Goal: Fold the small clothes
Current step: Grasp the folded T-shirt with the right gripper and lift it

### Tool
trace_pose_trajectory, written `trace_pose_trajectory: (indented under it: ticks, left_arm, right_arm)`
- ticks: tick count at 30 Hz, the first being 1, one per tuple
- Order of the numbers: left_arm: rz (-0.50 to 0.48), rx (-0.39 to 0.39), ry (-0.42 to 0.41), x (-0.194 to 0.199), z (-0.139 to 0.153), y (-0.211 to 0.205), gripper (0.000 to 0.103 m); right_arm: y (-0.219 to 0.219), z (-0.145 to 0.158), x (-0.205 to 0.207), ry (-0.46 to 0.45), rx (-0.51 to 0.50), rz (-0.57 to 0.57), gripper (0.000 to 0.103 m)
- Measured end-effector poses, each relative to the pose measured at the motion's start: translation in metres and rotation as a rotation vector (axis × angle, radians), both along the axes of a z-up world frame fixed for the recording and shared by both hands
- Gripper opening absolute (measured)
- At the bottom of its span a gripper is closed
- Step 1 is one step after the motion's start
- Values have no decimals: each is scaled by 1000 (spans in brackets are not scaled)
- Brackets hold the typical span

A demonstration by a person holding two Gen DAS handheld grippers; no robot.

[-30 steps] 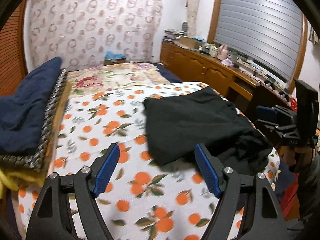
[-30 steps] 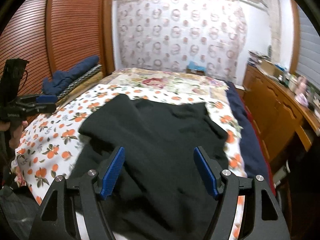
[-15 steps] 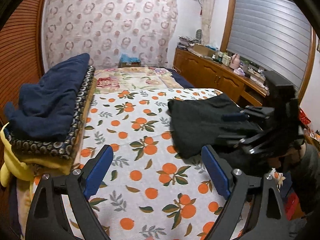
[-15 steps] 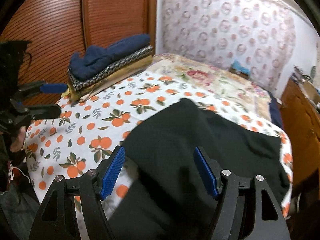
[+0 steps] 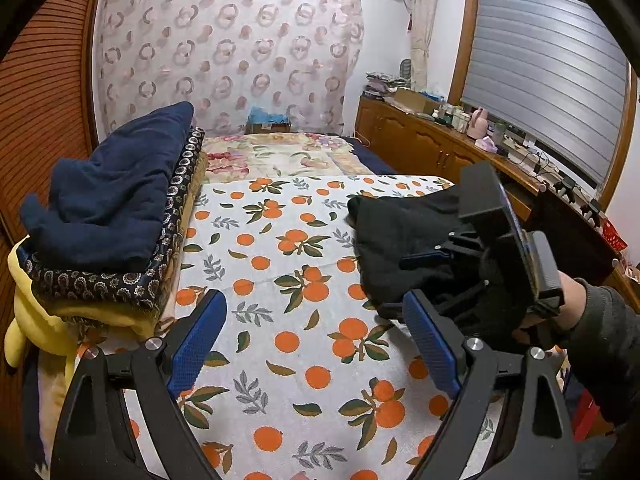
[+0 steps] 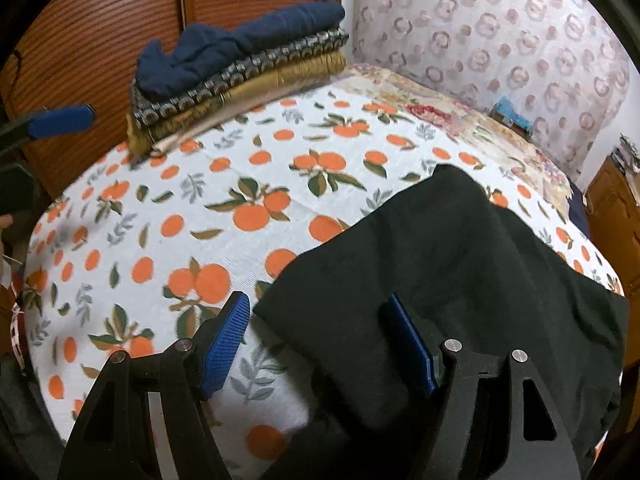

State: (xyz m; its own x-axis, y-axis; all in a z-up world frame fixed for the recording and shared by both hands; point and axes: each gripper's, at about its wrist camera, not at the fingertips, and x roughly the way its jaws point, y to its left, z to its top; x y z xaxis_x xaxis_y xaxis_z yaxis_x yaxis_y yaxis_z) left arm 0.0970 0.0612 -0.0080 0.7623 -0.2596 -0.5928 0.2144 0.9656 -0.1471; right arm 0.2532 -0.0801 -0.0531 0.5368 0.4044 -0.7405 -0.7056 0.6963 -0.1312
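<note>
Black garment [image 6: 460, 264] on orange-print bedsheet [image 6: 208, 216], no legible writing.

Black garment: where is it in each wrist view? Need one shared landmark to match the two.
Left wrist: black garment right of centre on the orange-print sheet, partly behind the right gripper.
Right wrist: black garment fills the lower right, its near corner between the open fingers.
Shared landmark: stack of folded clothes with navy on top, against the wooden wall.
</note>
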Motion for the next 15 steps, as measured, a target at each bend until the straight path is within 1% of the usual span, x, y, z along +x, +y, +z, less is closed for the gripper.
trace_pose_trajectory:
  ticks: [4, 6, 7, 8, 9, 10, 11, 13, 15]
  left_arm:
    - [-3, -2, 6, 0, -3, 0, 90]
    - [-5, -4, 9, 0, -4, -1, 90]
    - [-6, -5, 10, 0, -5, -2, 90]
    - [-7, -5, 11, 0, -5, -2, 90]
    - [-8, -6, 12, 0, -6, -3, 90]
    - [-8, -7, 14, 0, -6, -2, 90]
    - [-9, -7, 16, 1, -6, -3, 90]
    - [-12, -8, 18, 2, -7, -4, 90]
    - [-17, -9, 19, 2, -7, -5, 90]
  right_arm:
    - [1, -1, 0, -26, -13, 2, 73]
    - [9, -4, 2, -34, -10, 11, 69]
    - [10, -4, 1, -37, -6, 11, 62]
    - [10, -4, -3, -42, -3, 8, 49]
    - [8, -3, -2, -46, -4, 2, 42]
    - [9, -5, -6, -50, -5, -2, 23]
    - [7, -5, -5, -36, 1, -5, 16]
    - [3, 0, -13, -27, 32, -8, 14]
    - [-9, 18, -21, -48, 83, -19, 13]
